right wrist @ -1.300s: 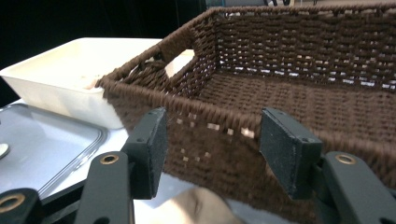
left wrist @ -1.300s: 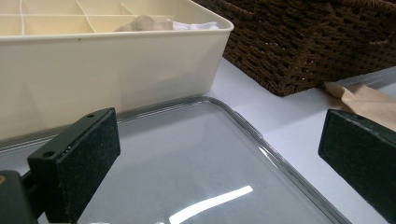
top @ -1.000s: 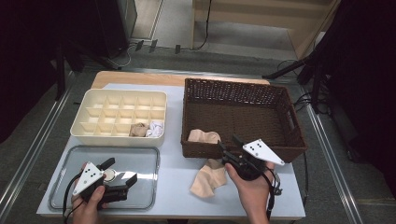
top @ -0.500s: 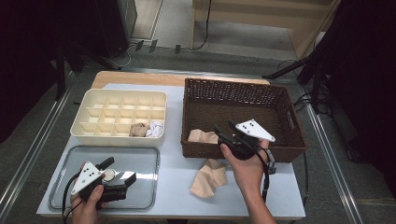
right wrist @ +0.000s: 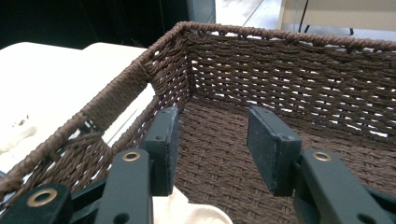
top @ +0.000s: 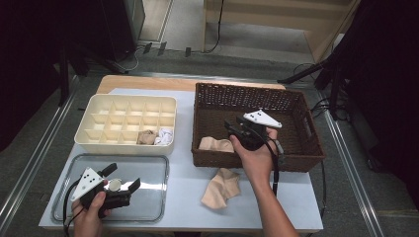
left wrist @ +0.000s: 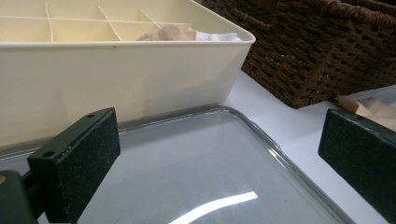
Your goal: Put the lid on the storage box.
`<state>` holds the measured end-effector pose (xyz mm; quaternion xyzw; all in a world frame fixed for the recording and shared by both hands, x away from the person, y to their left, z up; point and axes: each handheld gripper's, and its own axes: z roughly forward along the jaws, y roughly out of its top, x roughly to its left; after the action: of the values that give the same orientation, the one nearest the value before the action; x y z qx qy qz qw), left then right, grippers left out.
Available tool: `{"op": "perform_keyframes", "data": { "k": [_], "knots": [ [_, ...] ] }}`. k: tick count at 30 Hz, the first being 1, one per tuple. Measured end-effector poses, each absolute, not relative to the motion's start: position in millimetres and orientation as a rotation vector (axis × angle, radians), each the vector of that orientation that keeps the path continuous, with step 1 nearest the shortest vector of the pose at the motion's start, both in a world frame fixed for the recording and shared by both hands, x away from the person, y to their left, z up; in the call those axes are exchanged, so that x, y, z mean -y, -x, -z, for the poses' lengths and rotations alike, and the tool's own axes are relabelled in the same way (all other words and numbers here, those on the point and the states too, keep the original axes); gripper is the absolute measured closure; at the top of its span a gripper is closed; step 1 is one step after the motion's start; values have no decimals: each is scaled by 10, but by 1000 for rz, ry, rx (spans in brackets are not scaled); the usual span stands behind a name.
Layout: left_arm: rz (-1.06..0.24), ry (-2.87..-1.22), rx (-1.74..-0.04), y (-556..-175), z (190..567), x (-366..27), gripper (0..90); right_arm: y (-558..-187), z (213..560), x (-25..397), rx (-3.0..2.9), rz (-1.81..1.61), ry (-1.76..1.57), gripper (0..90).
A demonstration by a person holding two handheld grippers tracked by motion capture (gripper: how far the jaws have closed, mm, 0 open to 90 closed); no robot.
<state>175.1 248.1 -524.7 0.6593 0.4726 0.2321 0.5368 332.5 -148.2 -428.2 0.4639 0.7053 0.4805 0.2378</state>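
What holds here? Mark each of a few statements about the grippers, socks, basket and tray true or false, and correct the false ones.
1. The right gripper is over the wicker basket. True.
2. The left gripper grips a sock. False: its jaws stand open and empty over the clear tray.
3. A beige sock lies on the table in front of the basket. True.
4. Every compartment of the cream organizer is filled. False: only two near-row compartments at its basket end hold rolled items.
5. The basket is empty. False: a beige sock in the basket lies in its near left corner.
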Motion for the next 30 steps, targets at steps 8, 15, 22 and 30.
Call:
{"op": "perform_keyframes", "data": {
  "k": [8,15,22,30],
  "knots": [
    [-543,-1563,-1121,-1777,5240,-2488,0,-3495,4289,1456,-1981,-1275,-1286,589],
    [-542,-1561,-1117,-1799,5231,-2500,0,-3613,4327,1415,-2056,-1234,-1293,632],
    [-532,-1563,-1115,-1819,5243,-2487,0,-3722,4390,1382,-2181,-1164,-1343,683],
    [-526,-1561,-1117,-1846,5243,-2483,0,-3812,4430,1346,-2316,-1133,-1390,685]
  ]
}}
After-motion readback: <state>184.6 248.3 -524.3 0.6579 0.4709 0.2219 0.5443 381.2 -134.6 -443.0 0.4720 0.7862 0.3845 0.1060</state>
